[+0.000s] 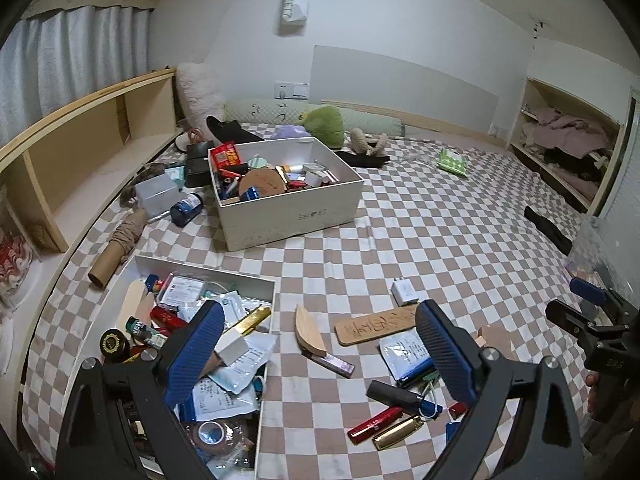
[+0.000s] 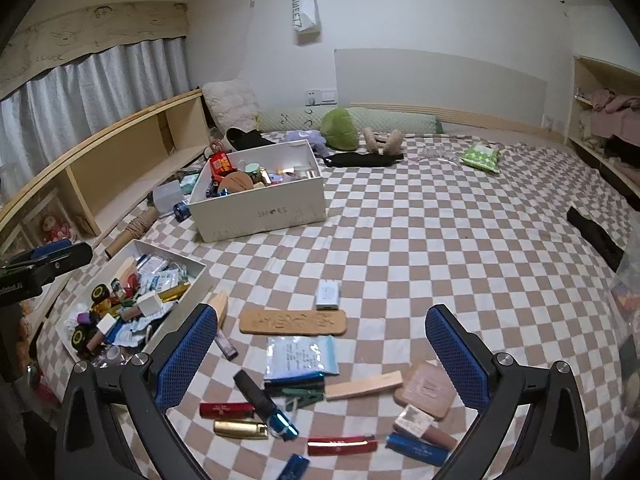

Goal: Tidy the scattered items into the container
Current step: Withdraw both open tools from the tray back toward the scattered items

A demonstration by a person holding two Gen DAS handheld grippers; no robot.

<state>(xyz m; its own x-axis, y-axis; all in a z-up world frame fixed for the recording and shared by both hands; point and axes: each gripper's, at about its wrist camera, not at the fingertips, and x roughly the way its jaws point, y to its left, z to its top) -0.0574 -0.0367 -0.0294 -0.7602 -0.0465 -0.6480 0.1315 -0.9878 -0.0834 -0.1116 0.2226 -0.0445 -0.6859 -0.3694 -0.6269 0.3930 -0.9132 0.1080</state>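
Observation:
On the checked bedsheet lie scattered small items: a carved wooden plaque (image 1: 376, 324) (image 2: 292, 322), a white charger (image 1: 406, 290) (image 2: 328, 294), a wooden wedge (image 1: 308, 330), a printed packet (image 2: 300, 356), red tubes (image 2: 226, 409) and a gold one (image 2: 240, 428), a wooden block (image 2: 364, 385) and a tan square pad (image 2: 426, 390). A shallow white box (image 1: 208, 276) (image 2: 192, 266) at the left is full of clutter. My left gripper (image 1: 320, 352) hangs open above the wedge, its left pad over that box. My right gripper (image 2: 322, 352) is open above the packet, gripping nothing.
A deeper white shoe box (image 1: 288, 208) (image 2: 260, 216) full of items stands further back. A cardboard tube (image 1: 114, 248) and a blue bottle (image 1: 186, 208) lie by the wooden shelf (image 1: 80, 152) at the left. A green pack (image 2: 480, 158), plush toys and a black cloth (image 2: 596, 236) lie beyond.

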